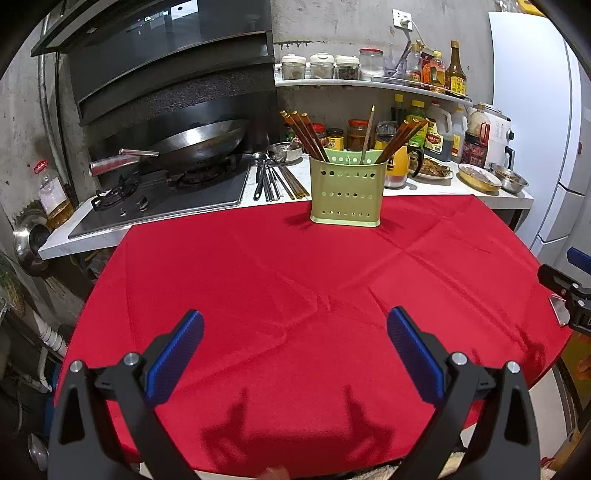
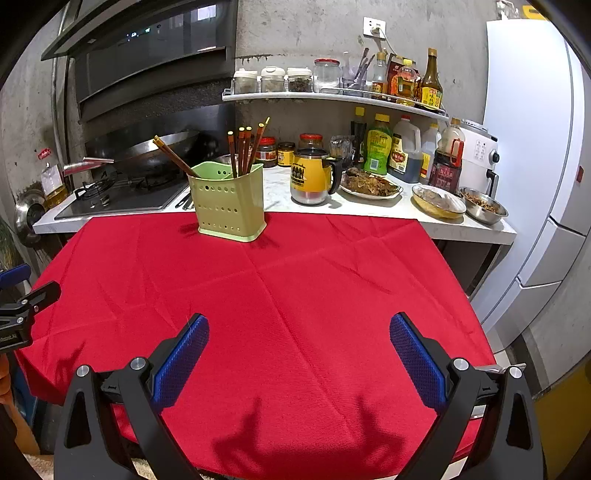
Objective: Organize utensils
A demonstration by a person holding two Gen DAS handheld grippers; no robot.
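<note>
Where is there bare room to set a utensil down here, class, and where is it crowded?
The red tablecloth lies bare from the green holder down to both open grippers. The white counter behind is crowded: yellow mug, food dishes, bottles, and loose utensils beside the stove.

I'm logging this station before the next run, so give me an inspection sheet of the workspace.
Surface: round table under a red cloth, creased, bare apart from the holder.
Job's things: green holder upright at the table's far edge, brown chopsticks standing in it; more utensils lie loose on the counter beside the stove.
Clutter: yellow mug, food dishes, sauce bottles and jars on the counter and shelf.
Grippers: left gripper and right gripper both open, empty, above the cloth.
Cables: white cord plugged into the wall socket.
Surroundings: wok on the stove, range hood above, white fridge at right.
</note>
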